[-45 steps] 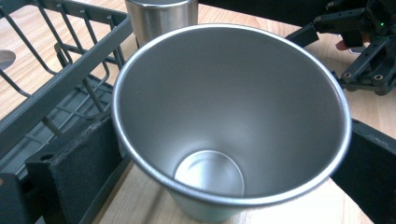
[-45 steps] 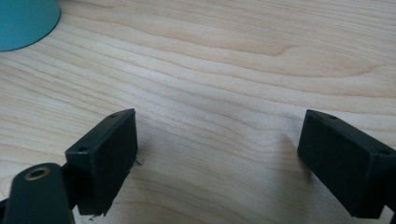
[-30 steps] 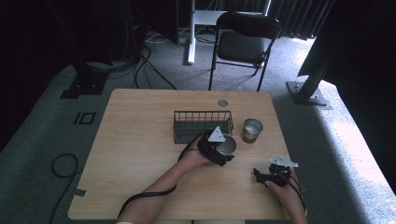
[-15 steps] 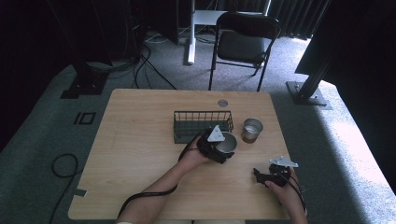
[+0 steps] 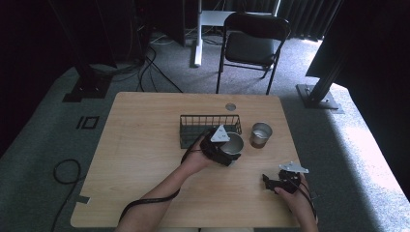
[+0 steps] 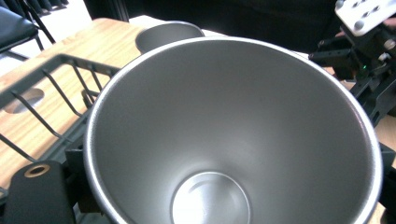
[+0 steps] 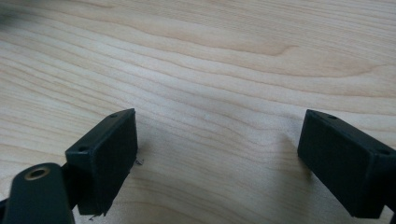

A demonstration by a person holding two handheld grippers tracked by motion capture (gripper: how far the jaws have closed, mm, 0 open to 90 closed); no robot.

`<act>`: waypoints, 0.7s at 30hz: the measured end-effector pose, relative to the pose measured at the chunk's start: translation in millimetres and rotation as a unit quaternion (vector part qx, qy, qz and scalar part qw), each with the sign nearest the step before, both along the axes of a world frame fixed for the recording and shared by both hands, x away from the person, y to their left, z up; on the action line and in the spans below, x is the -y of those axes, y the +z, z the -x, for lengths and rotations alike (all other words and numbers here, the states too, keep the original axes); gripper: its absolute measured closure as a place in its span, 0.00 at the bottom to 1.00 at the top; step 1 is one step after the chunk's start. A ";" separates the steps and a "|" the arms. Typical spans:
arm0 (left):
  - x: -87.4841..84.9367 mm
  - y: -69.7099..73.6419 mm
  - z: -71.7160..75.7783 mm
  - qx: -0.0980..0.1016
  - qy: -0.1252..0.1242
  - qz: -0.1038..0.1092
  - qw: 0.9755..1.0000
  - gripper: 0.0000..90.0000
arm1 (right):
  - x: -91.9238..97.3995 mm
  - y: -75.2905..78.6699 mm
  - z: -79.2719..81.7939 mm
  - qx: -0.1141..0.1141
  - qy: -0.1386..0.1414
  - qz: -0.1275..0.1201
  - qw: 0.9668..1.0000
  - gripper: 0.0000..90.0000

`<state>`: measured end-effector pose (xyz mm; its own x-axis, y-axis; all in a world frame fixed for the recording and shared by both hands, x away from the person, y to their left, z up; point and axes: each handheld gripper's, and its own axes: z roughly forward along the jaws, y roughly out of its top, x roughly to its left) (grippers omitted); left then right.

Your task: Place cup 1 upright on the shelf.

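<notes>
Steel cup, wide-mouthed and polished (image 6: 233,135), clamped in the left tongs (image 5: 223,147), mouth facing their camera, empty inside. Black wire basket (image 5: 203,126) just beyond those tongs; second, smaller steel cup (image 5: 261,134) upright to their right. Right tongs (image 5: 270,181) low over bare light wooden table (image 7: 210,60), jaws wide apart, nothing between them.

The left forearm reaches up from the near edge of the table (image 5: 145,145), its hand (image 5: 193,159) holding the left gripper (image 5: 223,147), whose jaws are closed on a steel cup (image 6: 233,140). The right hand (image 5: 296,198) rests near the table's near right corner, the right gripper (image 5: 270,181) with jaws spread wide, nothing between them
</notes>
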<state>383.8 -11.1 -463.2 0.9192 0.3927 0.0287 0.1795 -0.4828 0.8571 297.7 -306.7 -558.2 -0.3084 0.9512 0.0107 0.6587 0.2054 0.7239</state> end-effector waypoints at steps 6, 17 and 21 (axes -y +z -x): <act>-5.1 12.8 1.8 0.005 -0.002 -0.006 1.000 0.16 | 0.1 0.0 -0.1 0.000 0.000 0.000 1.000 0.13; -19.1 37.3 -4.6 0.012 0.020 0.009 1.000 0.16 | -0.1 0.0 -0.1 0.000 0.000 0.000 1.000 0.13; -25.8 46.3 -8.4 0.017 0.037 0.013 0.999 0.16 | -0.1 0.0 -0.1 0.000 0.000 0.000 1.000 0.13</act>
<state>392.2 14.6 -416.9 0.8867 0.4598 0.0480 0.1844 -0.4469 0.8754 297.7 -306.6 -558.2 -0.3075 0.9515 0.0104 0.6582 0.2048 0.7244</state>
